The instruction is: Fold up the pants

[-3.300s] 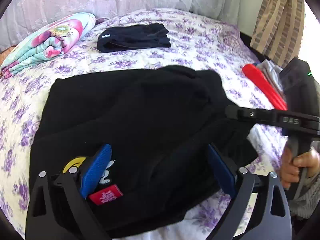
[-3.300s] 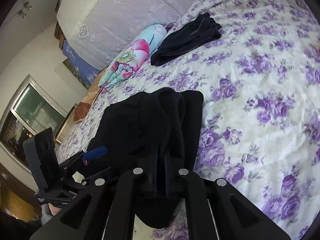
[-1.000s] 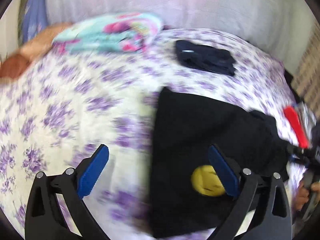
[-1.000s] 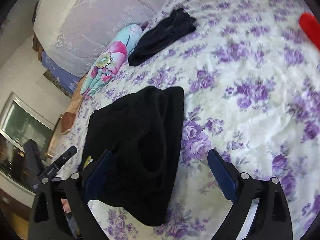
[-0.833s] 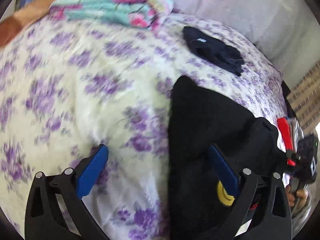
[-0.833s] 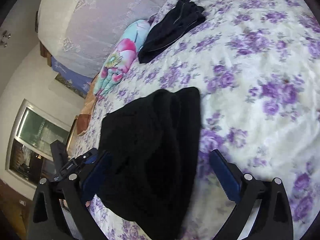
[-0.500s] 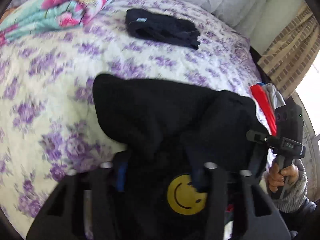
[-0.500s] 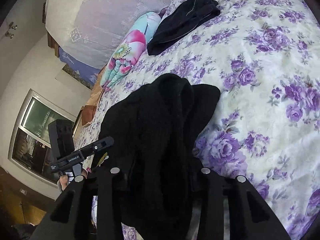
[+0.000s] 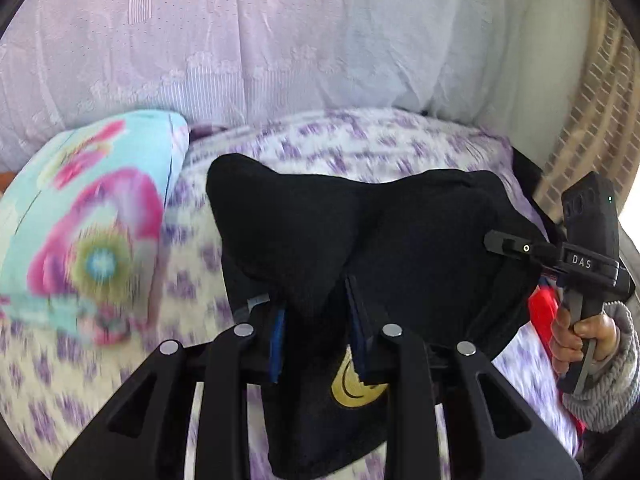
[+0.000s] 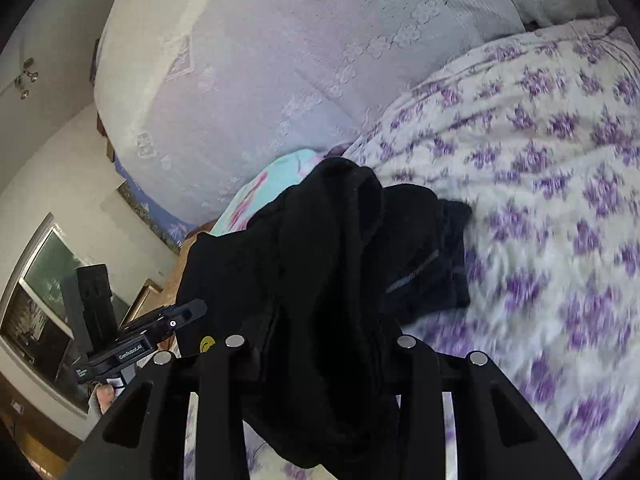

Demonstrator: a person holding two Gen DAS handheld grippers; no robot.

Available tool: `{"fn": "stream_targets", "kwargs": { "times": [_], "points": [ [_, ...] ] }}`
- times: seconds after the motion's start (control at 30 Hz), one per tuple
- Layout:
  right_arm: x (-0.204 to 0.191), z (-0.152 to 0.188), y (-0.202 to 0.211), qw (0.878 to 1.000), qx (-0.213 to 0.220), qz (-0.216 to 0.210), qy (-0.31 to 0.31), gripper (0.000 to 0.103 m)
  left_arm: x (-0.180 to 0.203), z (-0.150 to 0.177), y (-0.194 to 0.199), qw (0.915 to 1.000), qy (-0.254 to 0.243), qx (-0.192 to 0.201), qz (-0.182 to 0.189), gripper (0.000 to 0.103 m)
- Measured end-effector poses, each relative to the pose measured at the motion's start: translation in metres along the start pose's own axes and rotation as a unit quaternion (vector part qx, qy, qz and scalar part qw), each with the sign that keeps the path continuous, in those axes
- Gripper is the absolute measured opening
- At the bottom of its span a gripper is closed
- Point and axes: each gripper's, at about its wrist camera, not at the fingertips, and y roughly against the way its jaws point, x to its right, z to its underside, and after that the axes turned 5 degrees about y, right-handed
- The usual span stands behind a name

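The black pants (image 9: 320,220), bearing a yellow smiley patch (image 9: 352,384), hang bunched above the purple-flowered bed (image 9: 360,140). My left gripper (image 9: 314,308) is closing, and its blue pads press a thick fold of the fabric near the patch. In the right wrist view my right gripper (image 10: 320,360) is shut on another bunch of the pants (image 10: 320,260), which hides its pads. The right gripper (image 9: 508,246) appears at the right of the left wrist view, held by a hand (image 9: 580,336) in a grey sleeve. The left gripper (image 10: 188,312) shows at the lower left of the right wrist view.
A turquoise and pink flowered pillow (image 9: 92,232) lies at the left. A second dark folded garment (image 10: 436,280) lies on the bed (image 10: 540,160) behind the pants. A white lace cover (image 9: 320,40) rises behind the bed. Something red (image 9: 542,308) sits by the right edge.
Both grippers went from wide open around the pants to clamped on them. The pants rose off the bed and moved toward its head.
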Motion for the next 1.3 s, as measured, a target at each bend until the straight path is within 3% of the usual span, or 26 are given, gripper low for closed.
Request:
{"fn": "stream_targets", "kwargs": {
  "times": [0.1, 0.17, 0.23, 0.27, 0.3, 0.33, 0.37, 0.47, 0.57, 0.67, 0.7, 0.77, 0.83, 0.9, 0.97, 1.03, 1.2, 1.3],
  "points": [
    [0.035, -0.034, -0.049, 0.999, -0.008, 0.021, -0.026, 0.035, -0.021, -0.042, -0.054, 0.9995, 0.008, -0.004, -0.03, 0.025],
    [0.062, -0.039, -0.085, 0.997, -0.026, 0.063, -0.031, 0.037, -0.039, -0.052, -0.091, 0.998, 0.017, -0.017, -0.058, 0.025],
    [0.087, -0.029, -0.113, 0.991, -0.04, 0.124, -0.026, 0.044, -0.063, -0.047, -0.135, 0.994, 0.039, -0.044, -0.092, 0.033],
    [0.098, -0.021, -0.116, 0.99, -0.027, 0.132, -0.029, 0.053, -0.072, -0.039, -0.155, 0.9908, 0.048, -0.064, -0.109, 0.038],
    [0.106, -0.015, -0.114, 0.991, -0.01, 0.131, -0.039, 0.071, -0.081, -0.027, -0.174, 0.9885, 0.063, -0.083, -0.11, 0.044],
    [0.113, -0.01, -0.112, 0.991, -0.004, 0.124, -0.053, 0.08, -0.083, -0.018, -0.179, 0.9886, 0.071, -0.081, -0.105, 0.044],
    [0.116, -0.007, -0.11, 0.992, -0.003, 0.114, -0.061, 0.088, -0.083, -0.012, -0.178, 0.9889, 0.074, -0.07, -0.109, 0.048],
    [0.106, -0.005, -0.084, 0.99, 0.027, 0.125, -0.068, 0.088, -0.076, -0.005, -0.156, 0.9858, 0.08, -0.031, -0.144, 0.069],
    [0.08, 0.005, -0.044, 0.986, 0.097, 0.123, -0.059, 0.089, -0.059, 0.003, -0.114, 0.9852, 0.092, 0.008, -0.145, 0.072],
    [0.04, 0.04, -0.009, 0.976, 0.144, 0.158, -0.038, 0.094, -0.031, 0.023, -0.07, 0.9766, 0.098, 0.062, -0.181, 0.092],
    [0.028, 0.053, -0.003, 0.972, 0.153, 0.177, -0.029, 0.099, -0.017, 0.034, -0.056, 0.9684, 0.098, 0.088, -0.212, 0.096],
    [0.0, 0.081, 0.002, 0.962, 0.163, 0.219, 0.011, 0.099, 0.003, 0.051, -0.041, 0.9593, 0.093, 0.112, -0.242, 0.098],
    [-0.019, 0.11, 0.004, 0.947, 0.179, 0.26, 0.064, 0.099, 0.022, 0.071, -0.038, 0.9573, 0.09, 0.11, -0.252, 0.098],
    [-0.028, 0.126, 0.005, 0.936, 0.2, 0.272, 0.103, 0.099, 0.027, 0.087, -0.036, 0.9556, 0.101, 0.11, -0.254, 0.098],
    [-0.031, 0.123, 0.003, 0.938, 0.183, 0.269, 0.119, 0.099, 0.027, 0.101, -0.035, 0.9592, 0.108, 0.112, -0.236, 0.098],
    [-0.026, 0.121, 0.003, 0.937, 0.179, 0.277, 0.117, 0.099, 0.026, 0.102, -0.036, 0.9682, 0.091, 0.101, -0.21, 0.098],
    [-0.024, 0.128, -0.009, 0.942, 0.159, 0.265, 0.127, 0.099, 0.03, 0.098, -0.035, 0.9774, 0.071, 0.105, -0.169, 0.098],
    [-0.024, 0.129, -0.012, 0.944, 0.154, 0.264, 0.127, 0.099, 0.031, 0.097, -0.042, 0.9795, 0.068, 0.088, -0.168, 0.098]
  ]
}}
